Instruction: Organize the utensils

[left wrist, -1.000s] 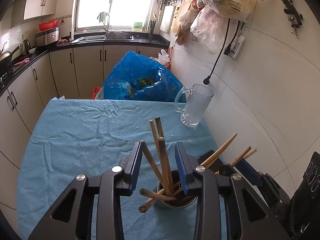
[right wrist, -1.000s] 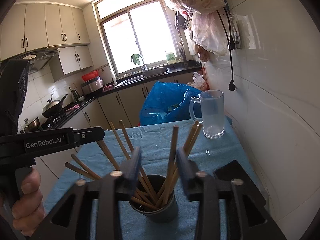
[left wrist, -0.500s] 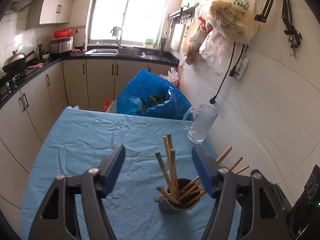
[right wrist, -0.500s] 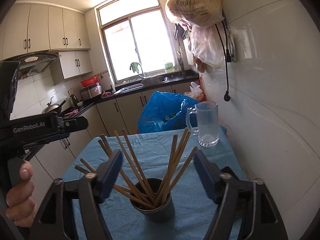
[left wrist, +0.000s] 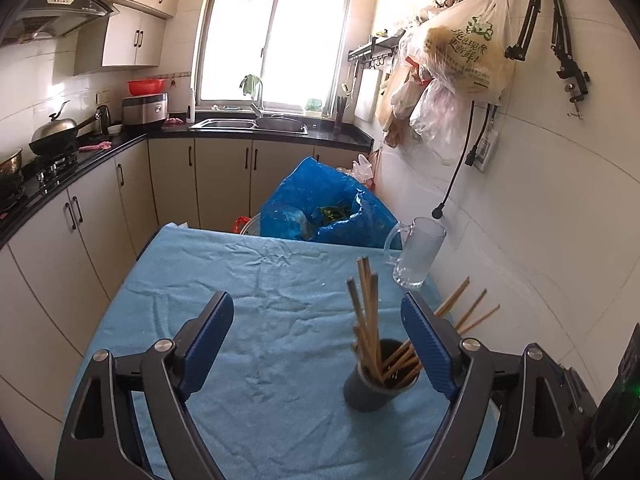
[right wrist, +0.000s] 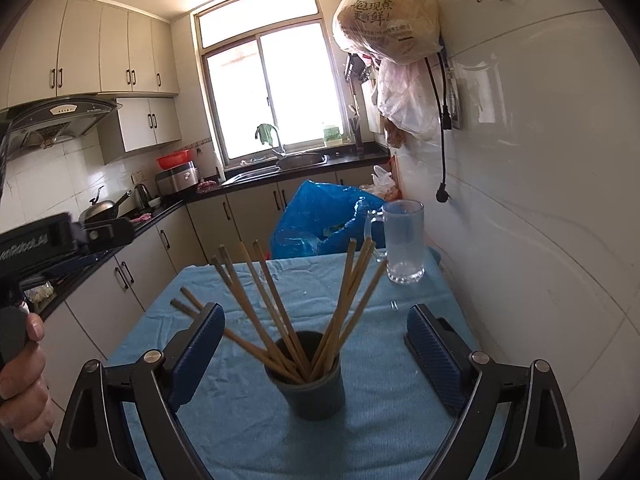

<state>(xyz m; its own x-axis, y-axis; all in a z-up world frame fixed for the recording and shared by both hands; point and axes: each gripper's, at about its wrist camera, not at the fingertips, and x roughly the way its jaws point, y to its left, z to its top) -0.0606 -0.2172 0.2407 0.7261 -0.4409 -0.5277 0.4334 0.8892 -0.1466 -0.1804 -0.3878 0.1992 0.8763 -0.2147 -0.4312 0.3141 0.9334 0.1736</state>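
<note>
Chopsticks (right wrist: 280, 312) stand fanned in the dark cup (right wrist: 310, 388) on the blue cloth (left wrist: 248, 280), apparently gathered there for tidiness. Both left gripper (left wrist: 318, 344) and right gripper (right wrist: 316, 344) are opening, empty. Glass mug (right wrist: 404, 240) sits at one o'clock.

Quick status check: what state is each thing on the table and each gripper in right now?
Left gripper: jaws opening, nothing held.
Right gripper: jaws opening, nothing held.
Chopsticks: standing fanned out in the cup.
Cup: upright on the cloth.
Glass mug: upright, looks empty.
Blue cloth: spread out, wrinkled.
Blue bag: open at the top.
</note>
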